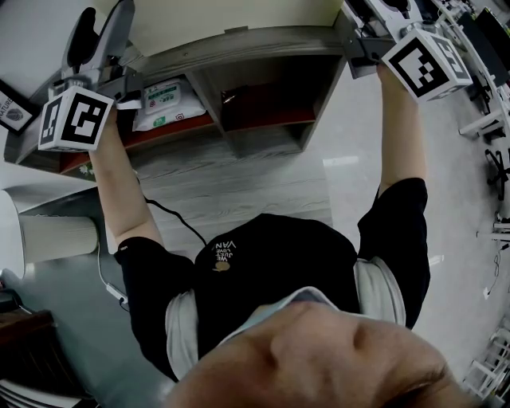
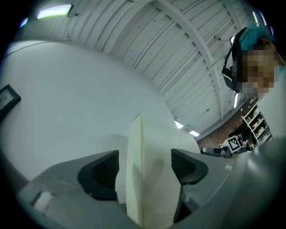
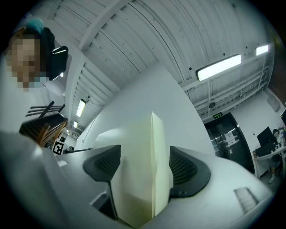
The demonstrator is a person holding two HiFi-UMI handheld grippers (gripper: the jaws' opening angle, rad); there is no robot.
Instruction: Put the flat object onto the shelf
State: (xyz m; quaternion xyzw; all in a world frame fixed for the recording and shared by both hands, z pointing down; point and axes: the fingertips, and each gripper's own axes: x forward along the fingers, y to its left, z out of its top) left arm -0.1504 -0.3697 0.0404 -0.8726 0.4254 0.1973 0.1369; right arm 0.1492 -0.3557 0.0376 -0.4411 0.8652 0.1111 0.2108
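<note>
The flat object is a cream board [image 1: 239, 14] that shows along the top of the grey wooden shelf [image 1: 239, 46] in the head view. Both of my arms are raised to it. My left gripper [image 1: 100, 32] is at the board's left end and my right gripper [image 1: 374, 12] at its right end. In the left gripper view the board's edge [image 2: 136, 170] stands between the dark pads [image 2: 100, 174] of that gripper [image 2: 145, 167], with gaps on both sides. The right gripper [image 3: 145, 167] also stands open around the board [image 3: 154, 170], its pads close beside it.
A pack of wipes [image 1: 167, 103] lies in the shelf's left compartment above a red-brown shelf board [image 1: 267, 119]. A framed picture [image 1: 12, 107] and a white cylinder [image 1: 60, 237] are at the left. A black cable [image 1: 171, 215] runs across the grey floor.
</note>
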